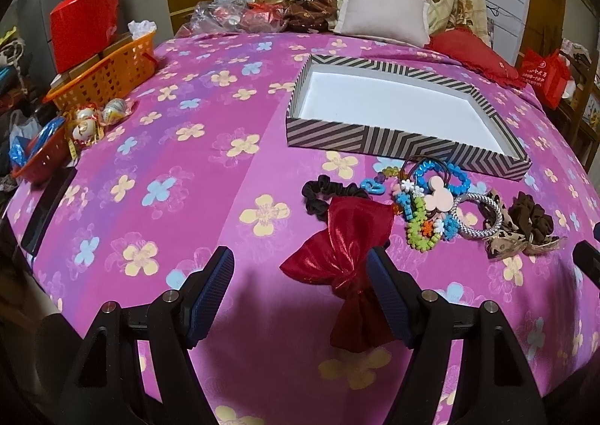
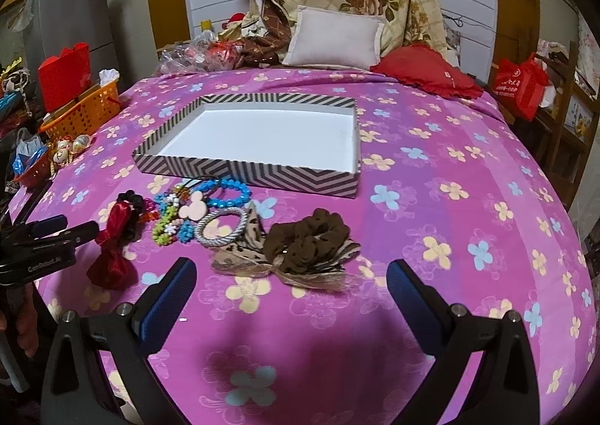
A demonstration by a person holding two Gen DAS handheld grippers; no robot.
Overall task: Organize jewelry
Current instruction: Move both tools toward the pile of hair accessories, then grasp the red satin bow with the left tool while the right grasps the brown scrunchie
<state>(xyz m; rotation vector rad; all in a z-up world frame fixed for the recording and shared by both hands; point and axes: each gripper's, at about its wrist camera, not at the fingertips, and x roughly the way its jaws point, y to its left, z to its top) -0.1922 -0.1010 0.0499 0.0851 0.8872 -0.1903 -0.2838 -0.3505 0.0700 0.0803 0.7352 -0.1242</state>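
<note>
A heap of hair ties and bows (image 2: 210, 226) lies just beside the empty striped tray (image 2: 262, 177).

Left wrist view: low over the near edge of the bed (image 1: 195, 132), facing its head, with the red bow (image 1: 339, 252) close ahead. Right wrist view: further right, same heading, with the brown scrunchie (image 2: 309, 237) nearest. Both views share the striped box (image 1: 405, 145) (image 2: 262, 172), the hair accessories and the pillows.

1. Left gripper (image 1: 300, 267): jaws spread wide, nothing between the pads, held low and level.
2. Right gripper (image 2: 291, 277): jaws likewise wide apart, empty, low; well apart from the left.
</note>
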